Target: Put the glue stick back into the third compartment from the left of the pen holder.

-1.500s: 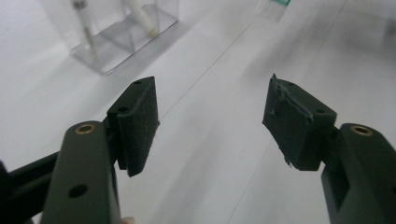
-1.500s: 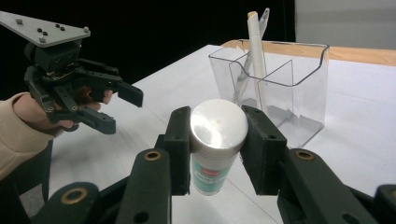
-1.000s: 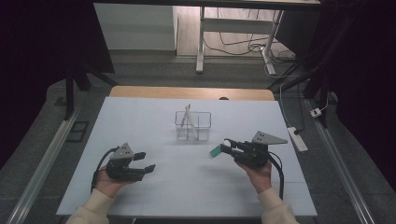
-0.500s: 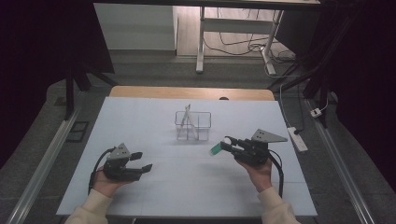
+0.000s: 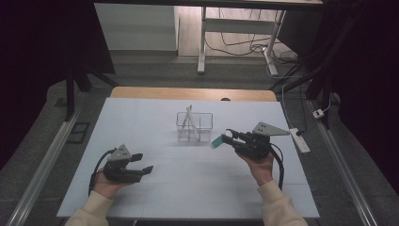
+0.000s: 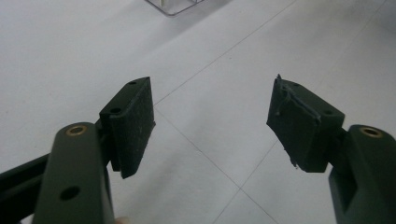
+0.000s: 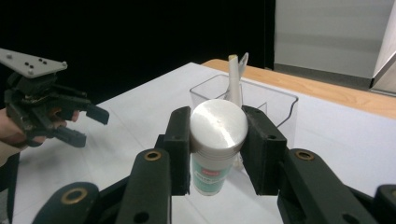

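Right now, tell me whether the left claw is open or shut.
Open: the left claw has its pads wide apart, with bare white table between them.

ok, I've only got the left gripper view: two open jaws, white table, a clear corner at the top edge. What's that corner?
Observer: A clear container with compartments, mid-table; a white tube leans in it.
Operator: Right gripper doing anything?
Observer: The right gripper is shut on a small bottle with a silver cap and green body.
Operator: Where, relative to the container?
Observer: In the high view it's just right of the container, bottle end pointing toward it, not inside.
Operator: And my left?
Observer: The left gripper sits near the table's front left; its jaws have just been opening, nothing between them.
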Tool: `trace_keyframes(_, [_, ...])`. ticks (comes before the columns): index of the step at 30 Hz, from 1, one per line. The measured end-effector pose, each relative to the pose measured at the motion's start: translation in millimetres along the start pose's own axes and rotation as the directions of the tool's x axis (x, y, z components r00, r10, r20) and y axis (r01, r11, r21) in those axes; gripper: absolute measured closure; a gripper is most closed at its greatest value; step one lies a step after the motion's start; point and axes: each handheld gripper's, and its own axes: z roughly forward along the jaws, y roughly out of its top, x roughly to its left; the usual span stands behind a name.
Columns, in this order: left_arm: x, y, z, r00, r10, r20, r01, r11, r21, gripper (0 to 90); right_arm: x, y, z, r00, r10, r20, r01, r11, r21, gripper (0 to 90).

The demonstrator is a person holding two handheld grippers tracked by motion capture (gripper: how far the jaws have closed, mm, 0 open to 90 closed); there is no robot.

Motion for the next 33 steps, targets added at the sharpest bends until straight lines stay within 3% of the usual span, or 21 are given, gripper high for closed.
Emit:
trace_keyframes(8, [0.4, 0.2, 0.0, 1.0, -0.001, -0.001, 0.001, 1.0, -0.004, 31.3, -8.7, 14.6, 3.6, 0.9995, 0.021, 0.023, -0.021, 1.0, -0.016, 64.2])
trace_keyframes(33, [0.8, 0.3, 0.8, 1.0, 0.0, -0.004, 0.0, 1.0, -0.002, 31.3, -20.2, 42.6, 34.3, 0.998, 0.005, 0.062, -0.006, 1.0, 0.015, 64.2])
